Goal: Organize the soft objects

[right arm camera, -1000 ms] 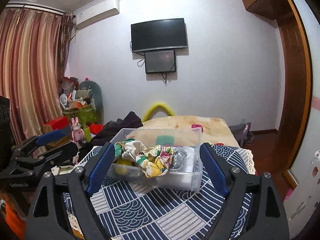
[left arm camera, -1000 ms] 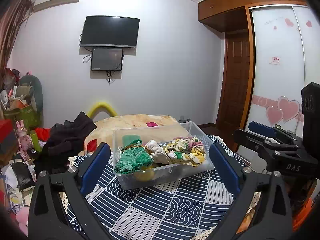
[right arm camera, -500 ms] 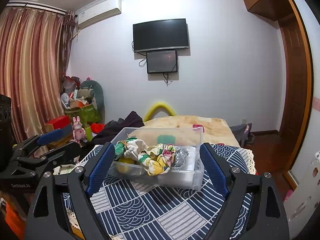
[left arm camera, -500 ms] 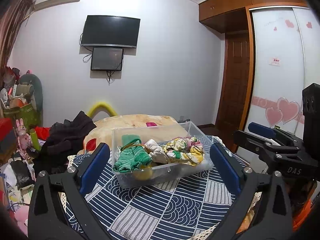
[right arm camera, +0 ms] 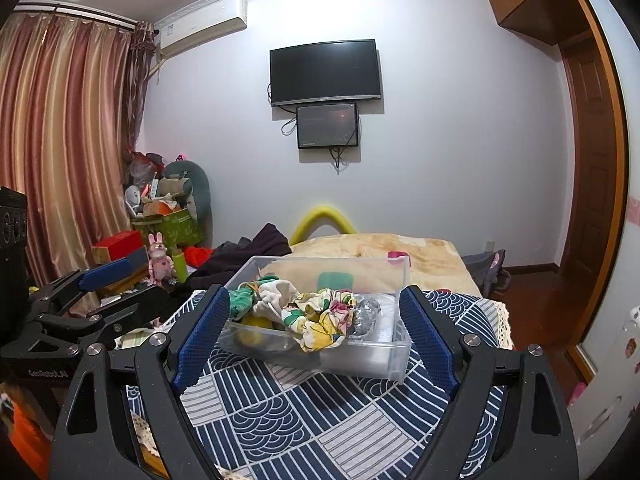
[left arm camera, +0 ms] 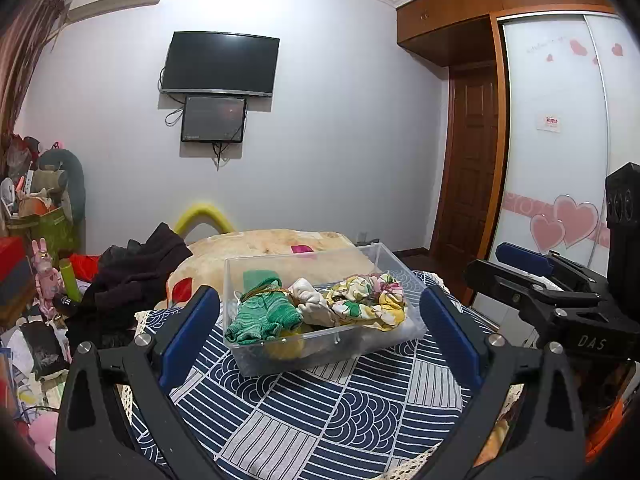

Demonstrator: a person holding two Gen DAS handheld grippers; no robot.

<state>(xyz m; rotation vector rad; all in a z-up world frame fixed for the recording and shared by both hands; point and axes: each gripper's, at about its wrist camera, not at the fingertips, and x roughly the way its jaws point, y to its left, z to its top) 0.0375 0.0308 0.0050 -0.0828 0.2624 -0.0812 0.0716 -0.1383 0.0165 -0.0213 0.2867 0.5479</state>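
A clear plastic bin stands on a blue patterned tablecloth. It holds a green knit piece, a cream cloth, a floral yellow cloth and a yellow item underneath. In the right wrist view the bin also shows a silver crumpled item beside the floral cloth. My left gripper is open and empty, held back in front of the bin. My right gripper is open and empty, also short of the bin.
A bed with a beige blanket lies behind the table. Dark clothes are piled to its left. Toys and boxes stand by the curtain. A wardrobe and a door are on the right.
Both grippers have drifted slightly; the bin sits a touch lower and nearer in the views. Both stay open and empty.
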